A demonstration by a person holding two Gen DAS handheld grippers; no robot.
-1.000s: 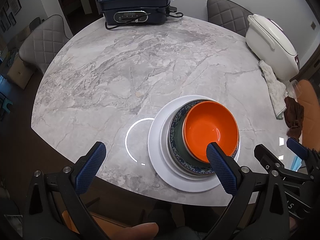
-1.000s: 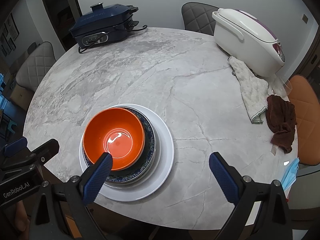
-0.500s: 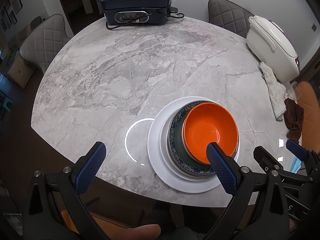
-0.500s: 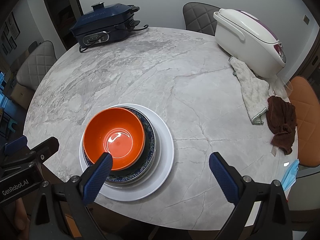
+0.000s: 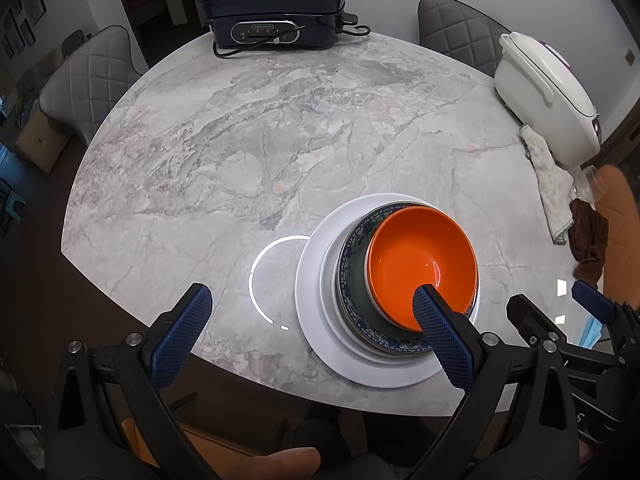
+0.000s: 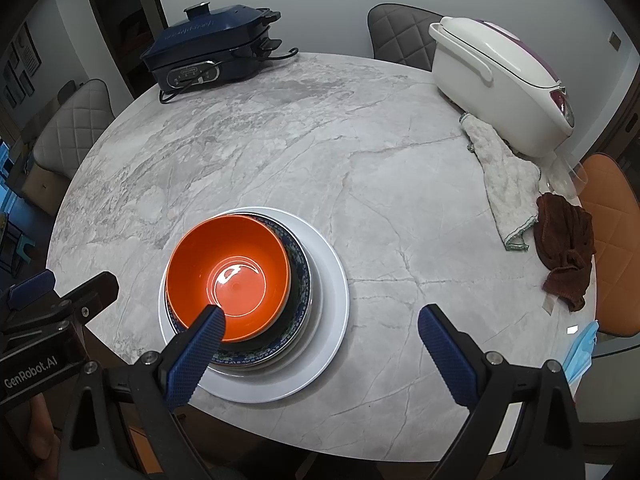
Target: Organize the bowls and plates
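Note:
An orange bowl [image 5: 420, 260] [image 6: 228, 272] sits on top of a stack: a dark blue patterned plate [image 5: 356, 280] [image 6: 296, 280] on a large white plate [image 5: 316, 280] [image 6: 332, 292], near the front edge of the marble table [image 5: 280, 128] [image 6: 320, 140]. My left gripper [image 5: 312, 300] is open and empty, held above the table edge, left of the stack; its right finger overlaps the bowl in view. My right gripper [image 6: 320, 320] is open and empty, held above the stack's right side. Each gripper shows in the other's view, the right one [image 5: 560, 320] and the left one [image 6: 52, 292].
A dark blue electric cooker [image 5: 276, 12] [image 6: 208, 52] stands at the table's far edge. A white rice cooker [image 5: 548, 96] [image 6: 500, 84] stands at the far right, with a white cloth [image 6: 504, 184] and a brown cloth [image 6: 568, 248] beside it. Chairs surround the table.
Both grippers have drifted only slightly; the stack has not moved. Both stay open.

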